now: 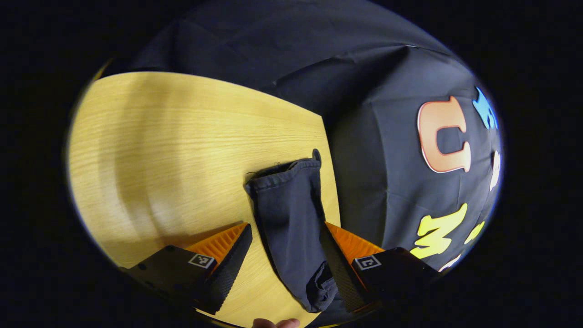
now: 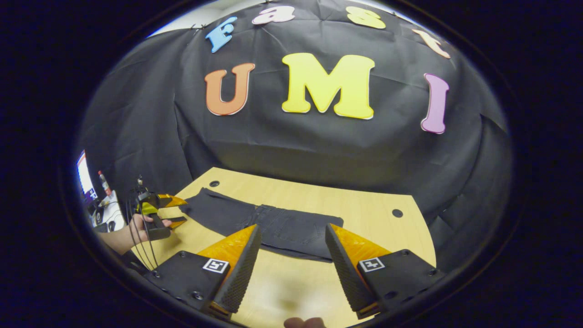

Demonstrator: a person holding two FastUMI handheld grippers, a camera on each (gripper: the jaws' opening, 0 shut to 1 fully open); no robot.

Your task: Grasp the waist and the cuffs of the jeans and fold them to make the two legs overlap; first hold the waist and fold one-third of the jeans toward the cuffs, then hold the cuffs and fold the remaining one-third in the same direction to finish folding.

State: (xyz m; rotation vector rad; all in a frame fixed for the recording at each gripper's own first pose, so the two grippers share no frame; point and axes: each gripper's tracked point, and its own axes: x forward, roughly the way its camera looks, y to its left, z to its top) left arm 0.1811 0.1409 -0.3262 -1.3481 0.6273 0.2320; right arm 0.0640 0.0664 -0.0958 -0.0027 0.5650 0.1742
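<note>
Left tongs (image 1: 284, 243) released, spread wide over one dark leg of the jeans (image 1: 291, 214) near the tabletop (image 1: 182, 150) edge, right finger just beside the cloth. Right tongs (image 2: 291, 248) released above bare wood, jeans lying flat beyond them.

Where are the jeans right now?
In the right gripper view the dark jeans lie flat across the wooden table, just beyond the open right gripper; the left gripper is at their left end.
</note>
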